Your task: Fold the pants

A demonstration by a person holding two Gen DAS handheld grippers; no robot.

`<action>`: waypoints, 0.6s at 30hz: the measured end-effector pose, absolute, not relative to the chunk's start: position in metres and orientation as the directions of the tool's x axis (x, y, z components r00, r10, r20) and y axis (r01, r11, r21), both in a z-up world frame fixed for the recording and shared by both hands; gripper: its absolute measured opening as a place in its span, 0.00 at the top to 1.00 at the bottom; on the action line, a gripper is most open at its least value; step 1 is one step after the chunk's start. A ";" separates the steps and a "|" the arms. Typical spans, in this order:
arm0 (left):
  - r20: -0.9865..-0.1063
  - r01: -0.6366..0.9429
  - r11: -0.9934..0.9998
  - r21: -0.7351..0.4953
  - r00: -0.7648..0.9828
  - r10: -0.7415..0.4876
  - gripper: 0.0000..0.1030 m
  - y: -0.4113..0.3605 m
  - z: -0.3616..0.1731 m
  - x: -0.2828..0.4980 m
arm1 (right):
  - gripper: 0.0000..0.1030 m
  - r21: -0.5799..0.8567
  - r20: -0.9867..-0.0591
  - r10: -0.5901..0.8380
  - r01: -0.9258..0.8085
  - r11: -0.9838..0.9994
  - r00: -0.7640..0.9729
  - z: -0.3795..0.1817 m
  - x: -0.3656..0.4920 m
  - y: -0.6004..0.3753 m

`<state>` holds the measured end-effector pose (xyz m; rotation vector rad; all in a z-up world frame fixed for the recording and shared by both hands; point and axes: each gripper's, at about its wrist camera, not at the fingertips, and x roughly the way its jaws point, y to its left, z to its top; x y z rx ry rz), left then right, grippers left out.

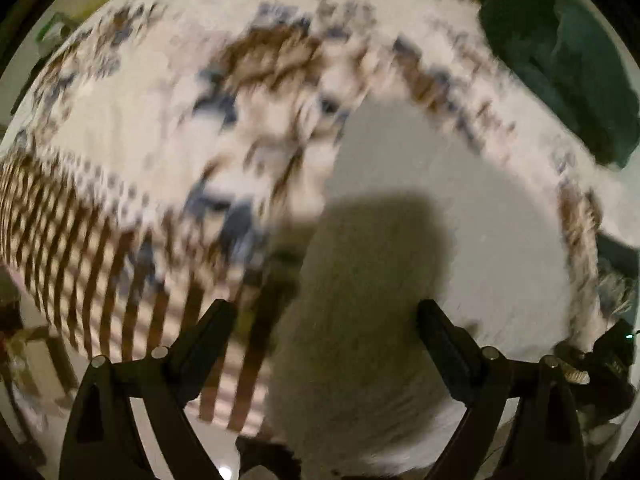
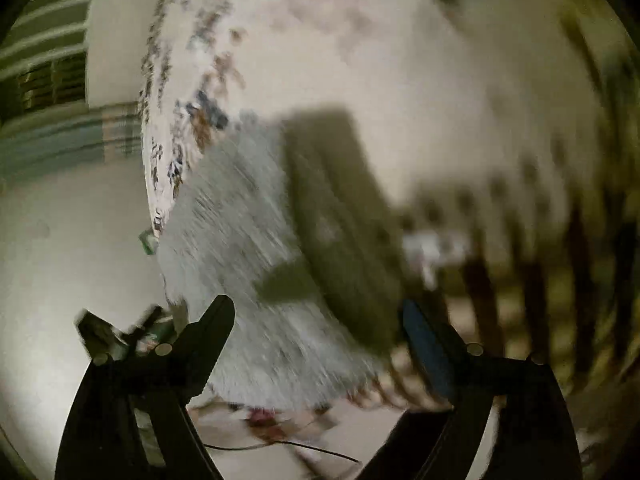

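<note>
My left claw [image 1: 324, 316] is spread wide with nothing between its fingers. Just beyond the tips lie the pants [image 1: 420, 184], a pale grey stretch of cloth with a dark shadow across it, resting on a white bedspread [image 1: 132, 120] patterned in brown and blue, with brown stripes along its near edge. A dark green cloth [image 1: 560, 60] sits at the far right. My right claw [image 2: 318, 314] is also wide open and grips nothing. Ahead of it the pants [image 2: 240, 216] show as a grey strip on the same bedspread [image 2: 420, 80]. Both views are smeared with blur.
</note>
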<state>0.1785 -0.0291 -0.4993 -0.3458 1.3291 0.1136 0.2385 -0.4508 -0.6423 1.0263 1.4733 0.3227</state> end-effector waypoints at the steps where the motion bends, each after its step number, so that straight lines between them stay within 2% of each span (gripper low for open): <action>1: -0.962 -0.297 0.933 -0.203 0.240 -0.133 0.08 -0.025 -0.506 0.172 | 0.67 0.718 -0.658 0.740 0.413 0.561 0.140 -0.646 0.230 -0.449; 2: -0.961 -0.312 0.926 -0.212 0.240 -0.139 0.08 -0.022 -0.511 0.168 | 0.77 0.712 -0.664 0.735 0.419 0.563 0.139 -0.648 0.226 -0.447; 6: -0.955 -0.299 0.925 -0.234 0.247 -0.161 0.08 -0.015 -0.515 0.168 | 0.80 0.689 -0.707 0.688 0.379 0.617 0.165 -0.633 0.209 -0.440; 9: -0.956 -0.254 0.939 -0.234 0.236 -0.175 0.06 -0.018 -0.519 0.171 | 0.81 0.605 -0.775 0.623 0.411 0.682 0.105 -0.647 0.203 -0.438; 11: -0.957 -0.231 0.944 -0.236 0.225 -0.184 0.06 -0.020 -0.519 0.174 | 0.79 0.587 -0.782 0.621 0.396 0.706 0.053 -0.656 0.208 -0.426; 13: -0.946 -0.214 0.938 -0.272 0.239 -0.220 0.06 -0.016 -0.509 0.178 | 0.70 0.609 -0.764 0.642 0.398 0.686 0.062 -0.649 0.214 -0.423; 14: -0.938 -0.209 0.933 -0.294 0.250 -0.239 0.06 -0.014 -0.505 0.180 | 0.56 0.624 -0.758 0.647 0.387 0.679 0.086 -0.639 0.216 -0.424; 15: -0.928 -0.202 0.925 -0.322 0.260 -0.266 0.06 -0.011 -0.500 0.184 | 0.38 0.641 -0.750 0.651 0.371 0.672 0.117 -0.630 0.217 -0.424; 16: -0.921 -0.193 0.920 -0.342 0.265 -0.287 0.06 -0.010 -0.498 0.185 | 0.28 0.665 -0.735 0.660 0.354 0.657 0.157 -0.622 0.217 -0.425; 17: -0.907 -0.177 0.910 -0.374 0.272 -0.320 0.06 -0.011 -0.498 0.191 | 0.07 0.693 -0.713 0.674 0.337 0.638 0.191 -0.615 0.218 -0.424; 18: -0.900 -0.164 0.905 -0.392 0.274 -0.340 0.06 -0.012 -0.499 0.198 | 0.00 0.703 -0.705 0.680 0.327 0.632 0.200 -0.614 0.220 -0.423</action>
